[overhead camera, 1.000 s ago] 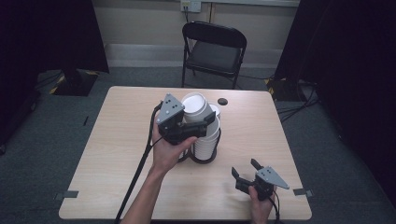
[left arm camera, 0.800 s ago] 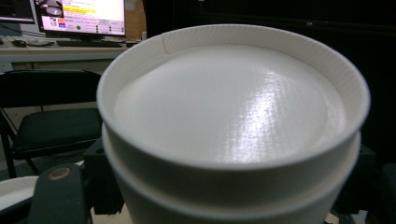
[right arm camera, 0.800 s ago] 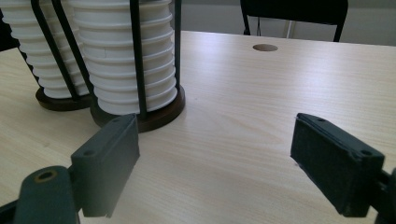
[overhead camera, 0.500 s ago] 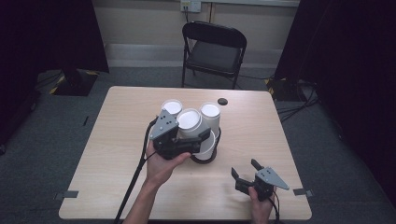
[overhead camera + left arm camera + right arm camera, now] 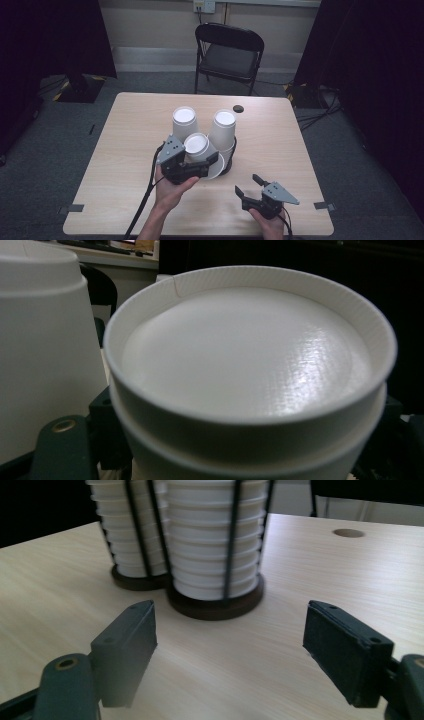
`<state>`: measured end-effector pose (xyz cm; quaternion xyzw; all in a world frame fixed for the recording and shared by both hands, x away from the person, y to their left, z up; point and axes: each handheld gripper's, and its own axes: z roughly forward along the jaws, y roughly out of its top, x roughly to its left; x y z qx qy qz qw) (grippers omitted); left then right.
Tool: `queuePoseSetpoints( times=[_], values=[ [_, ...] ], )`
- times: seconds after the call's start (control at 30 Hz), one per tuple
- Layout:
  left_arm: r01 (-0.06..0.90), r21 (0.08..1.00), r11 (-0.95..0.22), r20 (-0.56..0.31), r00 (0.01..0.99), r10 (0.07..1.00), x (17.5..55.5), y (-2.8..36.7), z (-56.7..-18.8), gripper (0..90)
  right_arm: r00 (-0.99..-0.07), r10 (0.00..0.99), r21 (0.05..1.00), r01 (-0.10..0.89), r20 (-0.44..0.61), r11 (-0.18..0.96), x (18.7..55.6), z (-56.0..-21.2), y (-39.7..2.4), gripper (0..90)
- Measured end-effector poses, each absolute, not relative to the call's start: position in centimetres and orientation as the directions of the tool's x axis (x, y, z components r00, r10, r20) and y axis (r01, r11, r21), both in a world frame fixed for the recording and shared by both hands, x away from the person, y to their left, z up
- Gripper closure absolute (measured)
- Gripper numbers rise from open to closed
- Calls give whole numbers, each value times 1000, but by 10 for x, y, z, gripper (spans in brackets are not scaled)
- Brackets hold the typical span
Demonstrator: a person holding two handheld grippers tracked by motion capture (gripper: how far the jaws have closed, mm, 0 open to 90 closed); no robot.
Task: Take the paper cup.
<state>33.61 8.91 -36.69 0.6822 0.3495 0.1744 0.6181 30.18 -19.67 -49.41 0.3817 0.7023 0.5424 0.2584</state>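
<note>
Left claw clamped on tilted cup | right claw apart, low over table

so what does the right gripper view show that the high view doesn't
Right gripper view alone: black wire rods around the ribbed cup stacks and their dark round bases. High view alone: the folding chair, the person's forearms, and the left gripper shut on a stack of white cups. Both: the wooden table, its round hole and the open right gripper.

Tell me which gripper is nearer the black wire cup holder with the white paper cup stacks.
Left. The left gripper sits against the black wire cup holder, gripping a white paper cup; the right gripper waits apart, open.
</note>
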Motion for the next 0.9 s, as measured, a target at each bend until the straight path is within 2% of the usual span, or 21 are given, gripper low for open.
queuePoseSetpoints(
  times=[0.3, 0.53, 0.63, 0.73, 0.9],
  values=[
    [342, 939, 40, -279, 689, 669, 332, 92, -397, 198, -639, 768, 969, 209, 37, 127, 294, -495, -168, 327],
    [400, 911, 99, -364, 668, 650, 327, 101, -412, 198, -704, 708, 977, 183, 54, 108, 287, -495, -150, 412],
    [436, 889, 136, -421, 665, 617, 326, 107, -419, 198, -713, 699, 980, 169, 49, 104, 286, -495, -148, 421],
    [476, 860, 182, -485, 653, 582, 327, 115, -427, 198, -729, 683, 989, 123, 37, 77, 283, -494, -145, 459],
    [495, 846, 200, -511, 642, 571, 325, 119, -430, 198, -738, 675, 996, 66, 5, 65, 281, -491, -145, 485]
  ],
)
